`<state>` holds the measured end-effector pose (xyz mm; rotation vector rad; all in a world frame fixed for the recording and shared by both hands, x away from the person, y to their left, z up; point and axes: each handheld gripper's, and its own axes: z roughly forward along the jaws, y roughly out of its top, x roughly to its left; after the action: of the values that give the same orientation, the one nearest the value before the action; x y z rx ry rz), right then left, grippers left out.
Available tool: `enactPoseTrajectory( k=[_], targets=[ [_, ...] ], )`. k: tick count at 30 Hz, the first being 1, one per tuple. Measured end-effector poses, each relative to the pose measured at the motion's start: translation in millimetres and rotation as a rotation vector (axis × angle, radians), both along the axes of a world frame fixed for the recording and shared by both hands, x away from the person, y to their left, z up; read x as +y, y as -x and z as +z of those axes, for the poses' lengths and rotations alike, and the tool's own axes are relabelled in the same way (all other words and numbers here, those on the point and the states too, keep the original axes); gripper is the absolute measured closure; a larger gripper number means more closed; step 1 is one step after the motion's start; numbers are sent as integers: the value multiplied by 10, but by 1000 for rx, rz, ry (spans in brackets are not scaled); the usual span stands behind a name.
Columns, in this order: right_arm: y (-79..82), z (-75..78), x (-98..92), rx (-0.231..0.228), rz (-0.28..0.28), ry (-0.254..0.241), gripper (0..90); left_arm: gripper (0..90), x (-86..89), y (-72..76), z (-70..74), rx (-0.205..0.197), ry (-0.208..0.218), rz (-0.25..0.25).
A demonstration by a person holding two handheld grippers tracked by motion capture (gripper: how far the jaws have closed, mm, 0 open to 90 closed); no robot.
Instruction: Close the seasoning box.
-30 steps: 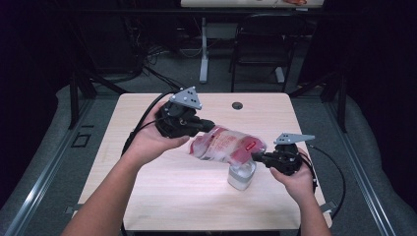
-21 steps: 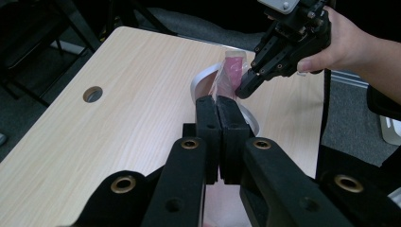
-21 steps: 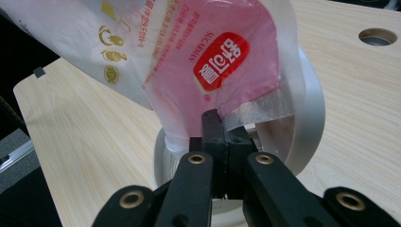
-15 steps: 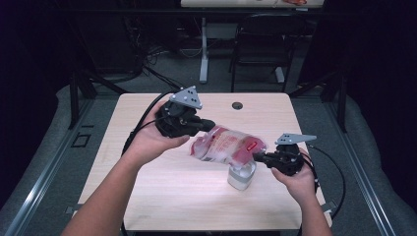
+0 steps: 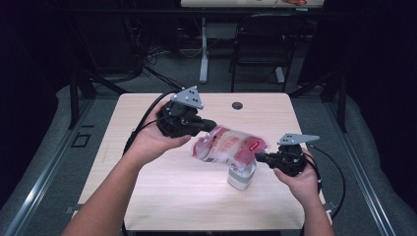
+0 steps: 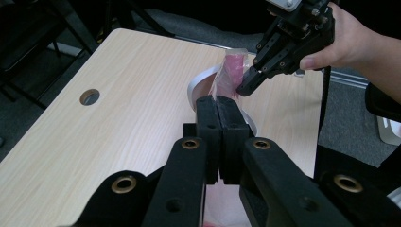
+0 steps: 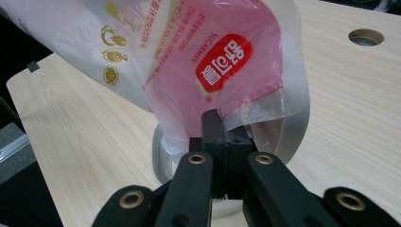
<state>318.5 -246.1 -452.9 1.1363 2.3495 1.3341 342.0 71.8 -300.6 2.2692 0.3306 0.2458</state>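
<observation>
A clear plastic bag (image 5: 228, 146) with pink and red print hangs slanted over the table, stretched between both grippers. My left gripper (image 5: 209, 125) is shut on its upper left end; in the left gripper view the jaws (image 6: 222, 101) pinch the bag's (image 6: 231, 71) edge. My right gripper (image 5: 260, 157) is shut on the lower right corner, and in its own view the gripper (image 7: 220, 123) clamps the clear seam of the bag (image 7: 213, 61). Directly under the bag stands a white round container (image 5: 241, 177), whose rim (image 7: 298, 118) shows behind the bag.
The light wooden table (image 5: 162, 196) has a round cable hole (image 5: 237, 105) near its far edge. Black cables trail from both grippers across the left and right sides. A chair (image 5: 260, 44) and a desk leg stand beyond the table on the grey floor.
</observation>
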Motion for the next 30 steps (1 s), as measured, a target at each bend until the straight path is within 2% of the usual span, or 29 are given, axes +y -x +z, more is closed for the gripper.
enactPoseTrajectory(
  k=[11, 30],
  targets=[
    [14, 24, -16, -5, -5, 12, 900, 897, 14, -3, -15, 5, -2, 4],
    [16, 32, -20, -13, -13, 2, 900, 898, 38, -7, -34, 9, 0, 10]
  ],
)
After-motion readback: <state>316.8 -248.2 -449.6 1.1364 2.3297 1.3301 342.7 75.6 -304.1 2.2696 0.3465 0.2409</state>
